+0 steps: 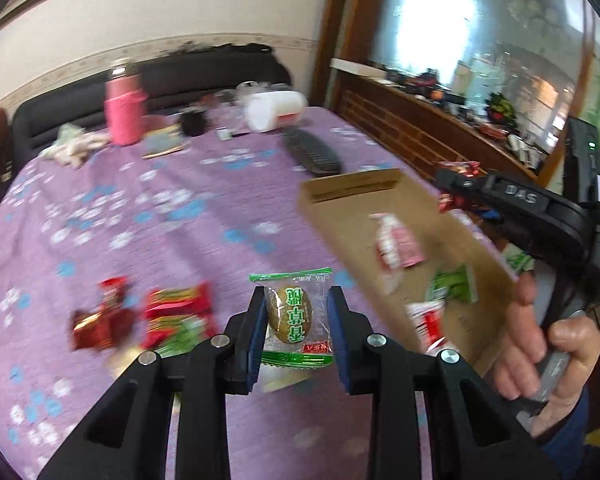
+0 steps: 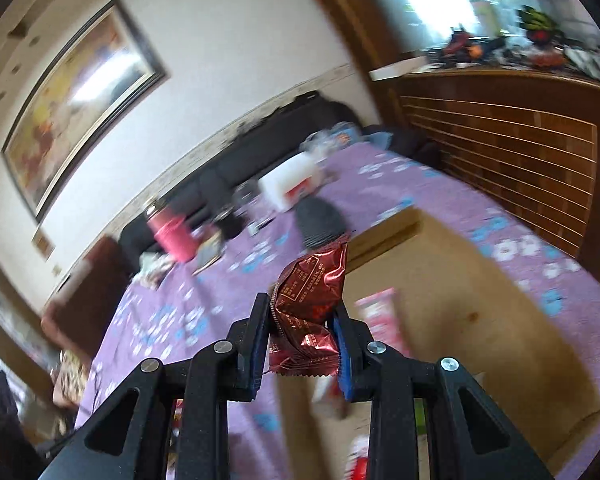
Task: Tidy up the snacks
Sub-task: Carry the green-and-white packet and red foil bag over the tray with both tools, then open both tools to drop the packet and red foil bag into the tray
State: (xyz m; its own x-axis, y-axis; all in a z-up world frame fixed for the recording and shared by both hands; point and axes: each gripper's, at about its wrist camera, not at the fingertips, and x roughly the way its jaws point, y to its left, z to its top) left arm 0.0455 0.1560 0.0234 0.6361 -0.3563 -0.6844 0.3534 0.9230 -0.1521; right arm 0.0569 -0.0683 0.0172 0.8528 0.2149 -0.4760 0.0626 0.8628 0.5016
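Two hand-held grippers over a table with a purple flowered cloth (image 1: pixel 148 216). The left gripper (image 1: pixel 298 320) is clamped on a clear green-edged snack packet (image 1: pixel 296 316) with a brown cake inside, held above the cloth. The right gripper (image 2: pixel 304 332) pinches a crumpled dark red foil packet (image 2: pixel 312 304), held over a shallow cardboard box (image 2: pixel 480 320). The box, to the right in the left view, holds a pink-and-white packet (image 1: pixel 396 244), a green one (image 1: pixel 454 284) and a red-and-white one (image 1: pixel 430 320). More red packets (image 1: pixel 140 320), blurred, seem to lie loose on the cloth at left. A hand (image 1: pixel 540 348) grips the right tool's handle
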